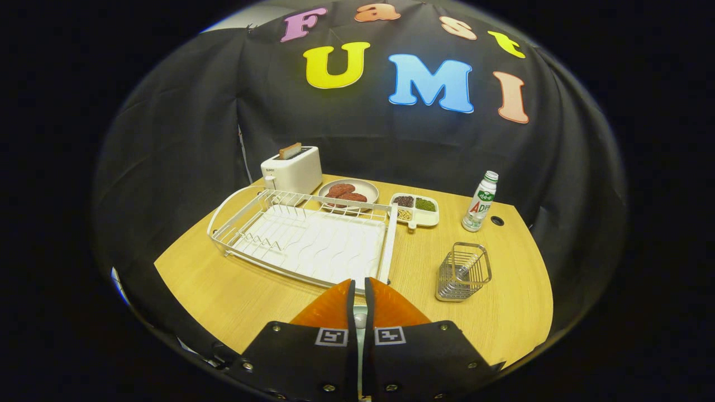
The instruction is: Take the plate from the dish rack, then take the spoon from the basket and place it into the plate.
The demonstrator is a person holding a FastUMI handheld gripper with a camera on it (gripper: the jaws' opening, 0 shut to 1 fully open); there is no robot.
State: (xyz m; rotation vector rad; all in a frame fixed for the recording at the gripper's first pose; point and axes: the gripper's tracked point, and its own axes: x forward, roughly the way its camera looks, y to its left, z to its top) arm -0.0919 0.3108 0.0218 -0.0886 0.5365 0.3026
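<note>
1. Rack (304, 237) sits just ahead-left of the jaws; a plate (368, 188) lies beyond it, stiff, probably breakable, best pinched at the rim.
2. Gripper (360, 293) hovers level above the table, fingers nearly together, holding nothing.
3. Ahead-right, the basket (463, 272) holds the spoon (468, 264): light, slick; take the handle.

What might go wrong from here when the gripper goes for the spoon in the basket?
1. The gripper has its fingers closed together, just before the rim of the dish rack; a low forward move may knock the rack.
2. The spoon leans inside the narrow wire basket; the fingers may catch the wires and drag or tip it.
3. The bottle stands upright beyond the basket; an overshoot might topple it.
</note>
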